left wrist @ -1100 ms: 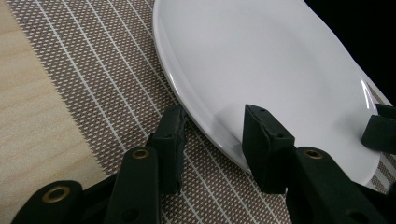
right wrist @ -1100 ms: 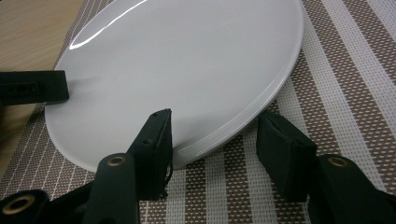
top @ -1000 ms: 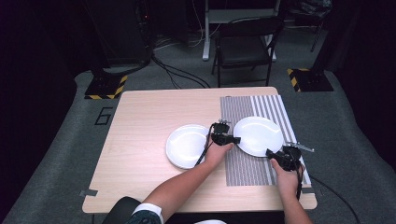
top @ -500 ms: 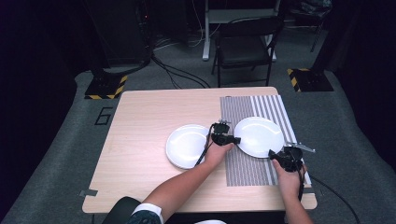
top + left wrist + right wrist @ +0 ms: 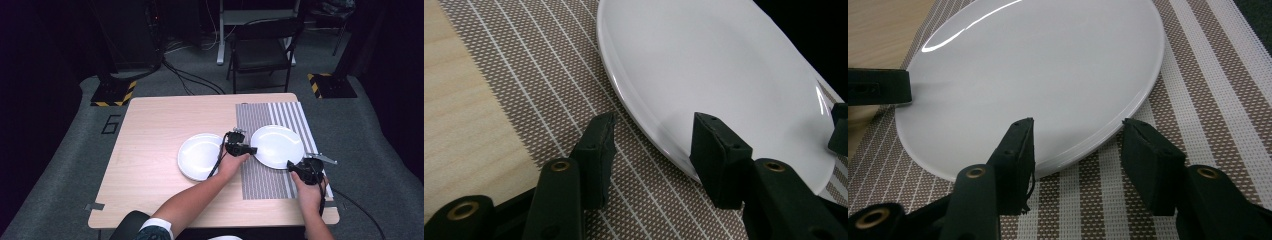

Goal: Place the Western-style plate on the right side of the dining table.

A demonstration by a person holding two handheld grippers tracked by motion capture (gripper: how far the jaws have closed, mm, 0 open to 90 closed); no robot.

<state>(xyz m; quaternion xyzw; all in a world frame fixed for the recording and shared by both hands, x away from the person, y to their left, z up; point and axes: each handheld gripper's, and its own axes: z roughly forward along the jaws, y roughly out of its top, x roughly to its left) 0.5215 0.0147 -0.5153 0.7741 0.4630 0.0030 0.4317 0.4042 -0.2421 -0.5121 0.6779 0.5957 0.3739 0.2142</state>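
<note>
Plate [image 5: 277, 146] on striped mat [image 5: 260, 175]: stiff, glossy, prob. slippery + breakable. Take at thin rim. Left gripper [image 5: 651, 145] jaws just opening, rim between, not pressing. Right gripper [image 5: 1075, 145] astride near rim, no contact seen.

The left gripper [image 5: 651, 145] has just been opening its jaws, which now stand apart across the near rim of the white plate [image 5: 719, 75] on the striped placemat [image 5: 544, 85], one over the plate and one off it.
</note>
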